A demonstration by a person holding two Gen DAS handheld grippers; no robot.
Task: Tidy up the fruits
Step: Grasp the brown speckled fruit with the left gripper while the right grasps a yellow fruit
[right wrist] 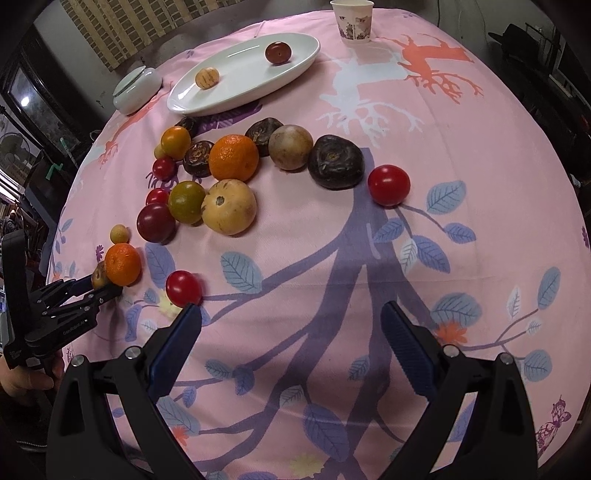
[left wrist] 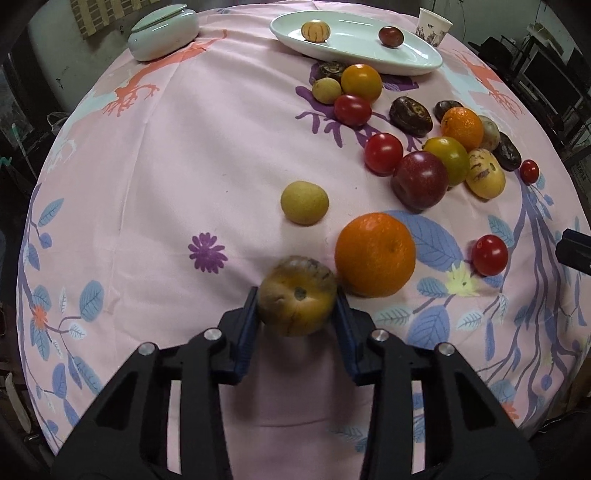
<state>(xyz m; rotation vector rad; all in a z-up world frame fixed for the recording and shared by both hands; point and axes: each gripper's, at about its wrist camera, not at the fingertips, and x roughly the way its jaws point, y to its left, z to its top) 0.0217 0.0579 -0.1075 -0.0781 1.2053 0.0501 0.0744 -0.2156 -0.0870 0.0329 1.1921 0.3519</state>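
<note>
My left gripper (left wrist: 296, 299) is shut on a yellow-brown streaked melon-like fruit (left wrist: 297, 295), both blue pads pressing its sides just above the cloth. A big orange (left wrist: 375, 254) lies right beside it. From the right wrist view the same left gripper (right wrist: 96, 285) grips that fruit (right wrist: 99, 275) at the far left. My right gripper (right wrist: 291, 319) stands open over bare cloth, a red tomato (right wrist: 183, 288) near its left fingertip. A white oval plate (left wrist: 406, 59) at the back holds a striped yellow fruit (left wrist: 315, 30) and a dark red one (left wrist: 390, 36).
Several loose fruits lie in a cluster: tomatoes, oranges, a dark plum (left wrist: 420, 181), brown water chestnuts (right wrist: 335, 161) and a pale round fruit (left wrist: 304, 202). A lidded ceramic jar (left wrist: 164, 32) and a paper cup (right wrist: 352, 20) stand at the table's far edge. A hand (right wrist: 26, 380) holds the left tool.
</note>
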